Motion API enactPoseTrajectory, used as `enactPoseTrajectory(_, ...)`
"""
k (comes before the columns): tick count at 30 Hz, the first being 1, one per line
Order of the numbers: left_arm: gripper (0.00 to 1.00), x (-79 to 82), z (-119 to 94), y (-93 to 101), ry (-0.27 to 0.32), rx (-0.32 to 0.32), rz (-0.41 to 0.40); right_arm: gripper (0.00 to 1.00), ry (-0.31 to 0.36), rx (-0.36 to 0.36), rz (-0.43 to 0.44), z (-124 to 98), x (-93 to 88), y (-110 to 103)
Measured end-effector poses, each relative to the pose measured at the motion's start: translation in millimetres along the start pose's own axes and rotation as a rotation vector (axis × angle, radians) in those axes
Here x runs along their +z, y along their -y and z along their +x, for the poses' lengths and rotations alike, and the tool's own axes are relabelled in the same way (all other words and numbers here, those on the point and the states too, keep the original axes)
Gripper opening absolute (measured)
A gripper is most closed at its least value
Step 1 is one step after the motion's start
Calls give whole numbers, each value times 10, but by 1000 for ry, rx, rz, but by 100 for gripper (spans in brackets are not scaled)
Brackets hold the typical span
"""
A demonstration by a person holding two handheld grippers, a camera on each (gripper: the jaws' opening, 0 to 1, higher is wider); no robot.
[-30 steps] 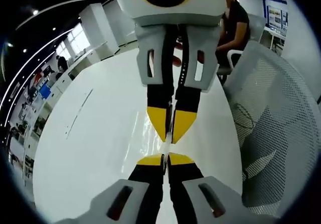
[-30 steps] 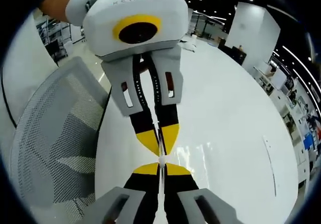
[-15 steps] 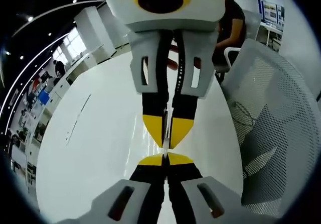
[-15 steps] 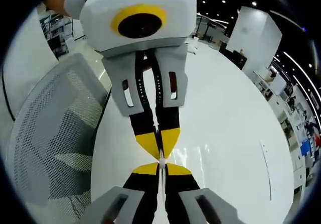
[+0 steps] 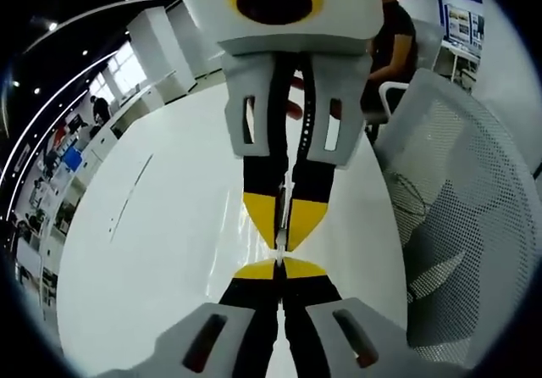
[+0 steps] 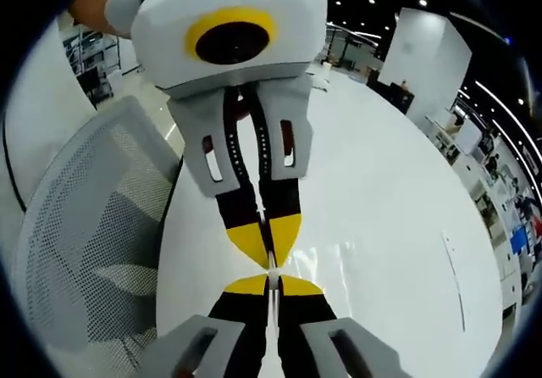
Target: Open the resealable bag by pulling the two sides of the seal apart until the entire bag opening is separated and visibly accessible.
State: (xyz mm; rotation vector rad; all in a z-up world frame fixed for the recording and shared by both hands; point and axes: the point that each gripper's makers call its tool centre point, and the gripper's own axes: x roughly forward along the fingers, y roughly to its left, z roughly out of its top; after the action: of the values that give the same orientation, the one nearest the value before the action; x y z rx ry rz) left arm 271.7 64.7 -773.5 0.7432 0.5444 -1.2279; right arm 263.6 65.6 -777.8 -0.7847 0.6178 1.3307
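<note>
The resealable bag point(image 5: 280, 251) is clear and shows only as a thin pale edge pinched between the two grippers, above the white table point(image 5: 161, 225). My left gripper point(image 5: 279, 268) rises from the bottom of the left gripper view, its yellow-tipped jaws shut on one side of the bag's top. My right gripper point(image 5: 282, 232) points down at it from above, jaws together on the other side, tips almost touching. In the right gripper view the right gripper point(image 6: 271, 285) meets the left gripper point(image 6: 265, 247) on the same bag edge point(image 6: 273, 271). The rest of the bag is hidden.
A grey mesh chair point(image 5: 457, 208) stands beside the table point(image 6: 381, 208), seen again as the chair point(image 6: 93, 225) in the right gripper view. A person point(image 5: 394, 43) sits beyond the table's far end. Office desks and shelves lie further back.
The two grippers stay tip to tip on the bag. The views have shifted slightly with the hands; no gap has opened between the tips.
</note>
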Motion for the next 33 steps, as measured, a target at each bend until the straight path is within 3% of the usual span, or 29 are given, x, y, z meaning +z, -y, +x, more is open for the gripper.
enactPoseTrajectory(9,0,-67,9,2,-8,-10,-10,0,-21,-4,18,-44,-167,5)
enactPoseTrajectory(33,0,-64,4,-7,1,-12,-55,0,-4,-25,7,-62,-97,25)
